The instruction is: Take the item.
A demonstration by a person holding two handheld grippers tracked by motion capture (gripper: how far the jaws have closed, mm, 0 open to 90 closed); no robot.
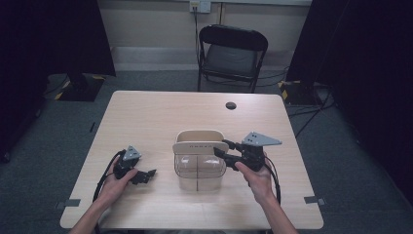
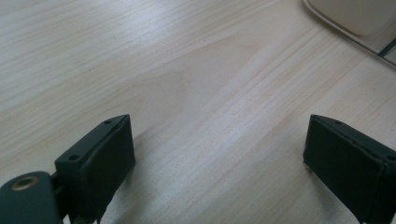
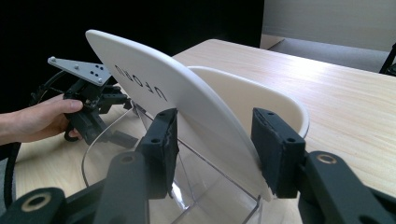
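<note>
Clear bin (image 1: pixel 199 170) stands on the table (image 1: pixel 146 122), near the front edge, centre. White lid (image 3: pixel 154 93) rests tilted across the bin's top, leaning against the cream container (image 1: pixel 199 136) just behind the bin. Right gripper (image 3: pixel 215 149), at the bin's right side, has its jaws closed on the lid's edge, one pad on each face. Left gripper (image 1: pixel 146 174) rests on the table left of the bin, well apart, jaws wide open and holding nothing. A chair (image 1: pixel 233 53) stands beyond the table's far edge.

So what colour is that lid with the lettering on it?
The lid is creamy white with grey lettering, seen best in the right gripper view.
</note>
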